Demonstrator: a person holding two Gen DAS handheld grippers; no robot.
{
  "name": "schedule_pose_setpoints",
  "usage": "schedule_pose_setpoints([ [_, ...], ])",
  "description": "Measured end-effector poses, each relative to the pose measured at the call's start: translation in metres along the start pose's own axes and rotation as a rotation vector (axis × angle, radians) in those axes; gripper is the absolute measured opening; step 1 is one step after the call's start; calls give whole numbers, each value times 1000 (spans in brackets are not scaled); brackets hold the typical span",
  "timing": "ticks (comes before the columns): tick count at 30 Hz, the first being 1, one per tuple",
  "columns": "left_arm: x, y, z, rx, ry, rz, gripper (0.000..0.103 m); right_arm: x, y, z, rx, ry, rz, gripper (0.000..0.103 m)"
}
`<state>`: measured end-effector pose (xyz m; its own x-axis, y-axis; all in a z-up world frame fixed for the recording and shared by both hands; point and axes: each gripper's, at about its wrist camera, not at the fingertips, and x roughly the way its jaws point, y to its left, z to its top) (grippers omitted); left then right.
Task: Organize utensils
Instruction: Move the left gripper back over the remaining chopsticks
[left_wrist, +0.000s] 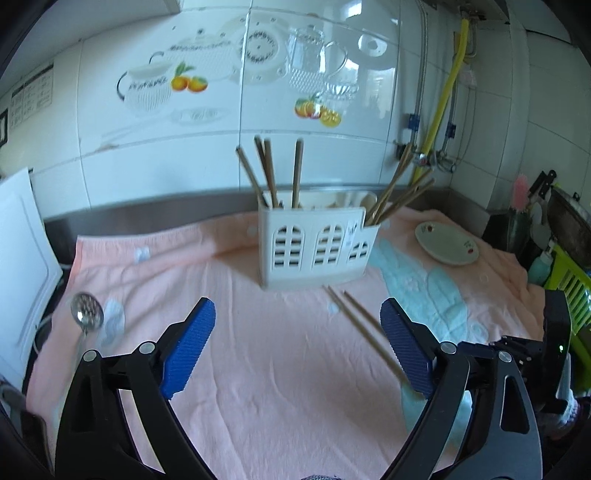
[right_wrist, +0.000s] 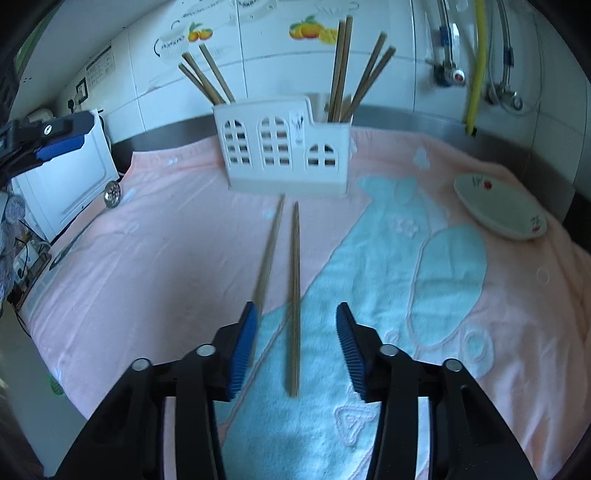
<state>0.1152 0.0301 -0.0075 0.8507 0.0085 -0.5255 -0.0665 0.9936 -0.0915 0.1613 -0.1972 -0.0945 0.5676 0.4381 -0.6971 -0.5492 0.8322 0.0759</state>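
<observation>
Hovering over a pink towel (right_wrist: 147, 277) spread on the desk, the right tongs (right_wrist: 297, 325) stand apart, their blue pads either side of one loose chopstick (right_wrist: 294, 295) and touching nothing. A second loose chopstick (right_wrist: 267, 258) lies just beside the first, its near end running behind the tongs' left pad. Both point toward a white utensil holder (right_wrist: 284, 151) with arched cut-outs, which stands upright near the tiled wall (left_wrist: 332, 110). More chopsticks lean in the holder's end compartments. The left tongs (left_wrist: 297, 325) are spread wide and empty above the bare towel, the two loose chopsticks lying by their right pad. A perforated metal spoon (left_wrist: 86, 310) rests near the towel's left edge; a small white dish (left_wrist: 447, 245) sits well apart to the right of the holder.
</observation>
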Motion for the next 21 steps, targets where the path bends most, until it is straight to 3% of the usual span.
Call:
schedule_pose_setpoints([
  [11,8,13,-36,-65,54,36,90,30,3,-10,-5,58,17,23],
  [21,12,15,-51,-92,80,34,90,48,0,-7,0,87,7,16],
])
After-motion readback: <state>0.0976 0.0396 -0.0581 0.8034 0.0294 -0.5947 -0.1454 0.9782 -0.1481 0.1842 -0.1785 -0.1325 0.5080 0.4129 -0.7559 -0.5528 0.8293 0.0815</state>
